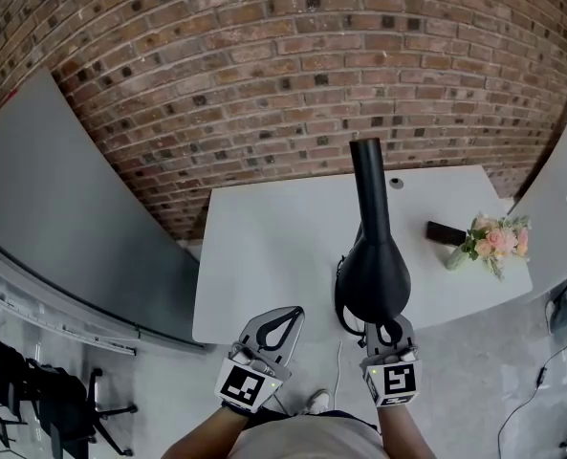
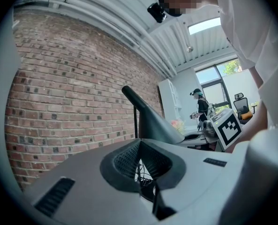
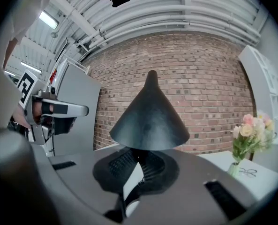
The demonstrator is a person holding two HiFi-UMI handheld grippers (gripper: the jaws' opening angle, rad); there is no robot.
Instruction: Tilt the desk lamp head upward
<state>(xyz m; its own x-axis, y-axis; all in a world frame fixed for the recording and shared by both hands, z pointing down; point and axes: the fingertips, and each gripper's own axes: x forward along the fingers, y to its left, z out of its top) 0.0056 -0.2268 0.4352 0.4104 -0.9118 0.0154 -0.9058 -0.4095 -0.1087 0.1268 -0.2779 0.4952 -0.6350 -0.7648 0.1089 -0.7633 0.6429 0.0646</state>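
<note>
The black desk lamp stands near the front edge of a white table (image 1: 264, 247). Its horn-shaped lamp head (image 1: 374, 275) has its narrow end pointing away and up and its wide rim toward me. My right gripper (image 1: 386, 323) meets that rim from below, jaws closed, seemingly pinching the rim's edge. In the right gripper view the lamp head (image 3: 150, 116) rises as a cone just above the right gripper (image 3: 138, 150). My left gripper (image 1: 291, 312) hangs shut and empty left of the lamp. The left gripper view shows the left gripper (image 2: 139, 143) with the lamp head (image 2: 153, 121) and its thin pole beyond.
A small vase of flowers (image 1: 493, 242) and a black box (image 1: 446, 232) stand at the table's right. A black cable (image 1: 340, 295) loops by the lamp's base. A brick wall lies behind, a grey partition (image 1: 63, 208) to the left. A person (image 2: 202, 104) stands far off.
</note>
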